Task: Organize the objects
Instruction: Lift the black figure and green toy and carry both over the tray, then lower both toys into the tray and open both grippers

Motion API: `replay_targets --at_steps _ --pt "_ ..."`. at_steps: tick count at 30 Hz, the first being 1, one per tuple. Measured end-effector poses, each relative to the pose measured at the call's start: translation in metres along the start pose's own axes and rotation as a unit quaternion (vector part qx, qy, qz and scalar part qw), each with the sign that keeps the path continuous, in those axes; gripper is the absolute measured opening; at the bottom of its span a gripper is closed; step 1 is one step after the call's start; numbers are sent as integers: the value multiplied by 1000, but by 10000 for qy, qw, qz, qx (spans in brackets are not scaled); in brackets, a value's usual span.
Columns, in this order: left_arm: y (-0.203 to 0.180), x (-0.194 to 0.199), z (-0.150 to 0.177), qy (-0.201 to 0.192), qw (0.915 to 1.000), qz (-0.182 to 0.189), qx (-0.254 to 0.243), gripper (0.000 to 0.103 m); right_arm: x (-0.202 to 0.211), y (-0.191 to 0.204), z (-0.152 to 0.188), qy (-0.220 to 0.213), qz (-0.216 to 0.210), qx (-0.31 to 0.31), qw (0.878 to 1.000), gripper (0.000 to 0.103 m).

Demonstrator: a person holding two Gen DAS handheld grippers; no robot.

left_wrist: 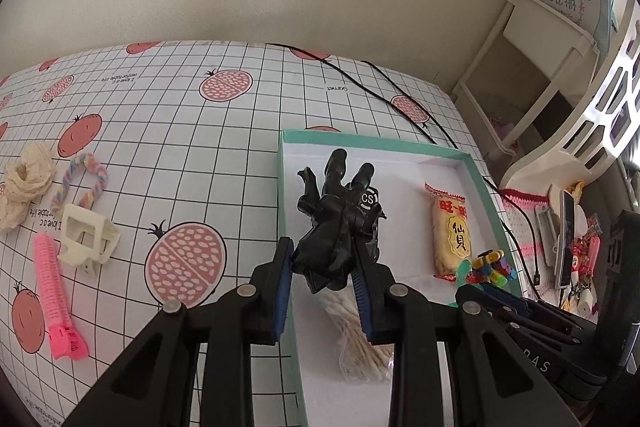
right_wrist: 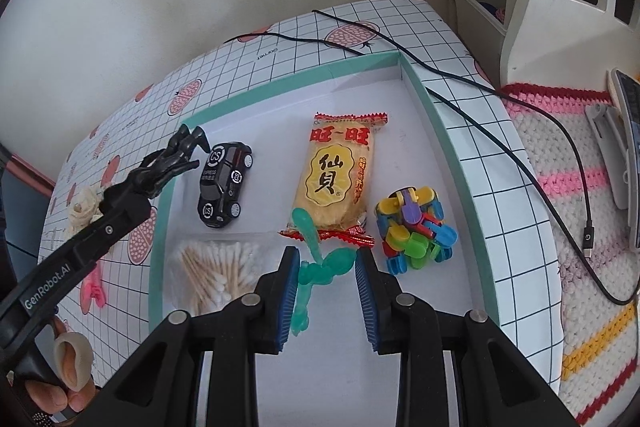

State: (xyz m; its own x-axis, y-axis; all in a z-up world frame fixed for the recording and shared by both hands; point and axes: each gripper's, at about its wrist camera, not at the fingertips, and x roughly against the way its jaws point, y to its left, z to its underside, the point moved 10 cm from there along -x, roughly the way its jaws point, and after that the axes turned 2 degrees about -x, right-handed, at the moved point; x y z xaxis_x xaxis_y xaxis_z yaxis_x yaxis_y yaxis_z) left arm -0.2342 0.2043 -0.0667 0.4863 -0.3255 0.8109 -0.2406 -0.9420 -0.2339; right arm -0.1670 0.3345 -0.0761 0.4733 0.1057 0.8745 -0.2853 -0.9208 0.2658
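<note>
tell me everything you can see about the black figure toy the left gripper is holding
The black figure toy is a glossy, plastic-looking figurine, all black, with limbs sticking out away from the left gripper. The blue ribbed pads clamp its lower body from both sides. It hangs in the air above the near-left edge of the teal-rimmed box, close to the black toy car, touching only the pads.

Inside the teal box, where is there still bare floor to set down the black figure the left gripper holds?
The left gripper holds the black figure. Bare floor lies along the far wall of the teal box, beyond the toy car and snack packet. The near side is crowded: cotton swabs, green spoons, block toy.
</note>
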Motion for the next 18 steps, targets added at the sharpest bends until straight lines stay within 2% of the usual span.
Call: replay_targets --at_steps 10,18 --pt "-5 -22 22 462 9989 12 3 30 -6 -1 2 53 89 30 9999 30" --pt "-6 -23 23 470 9989 -10 28 30 -6 -2 2 63 110 -10 9999 31"
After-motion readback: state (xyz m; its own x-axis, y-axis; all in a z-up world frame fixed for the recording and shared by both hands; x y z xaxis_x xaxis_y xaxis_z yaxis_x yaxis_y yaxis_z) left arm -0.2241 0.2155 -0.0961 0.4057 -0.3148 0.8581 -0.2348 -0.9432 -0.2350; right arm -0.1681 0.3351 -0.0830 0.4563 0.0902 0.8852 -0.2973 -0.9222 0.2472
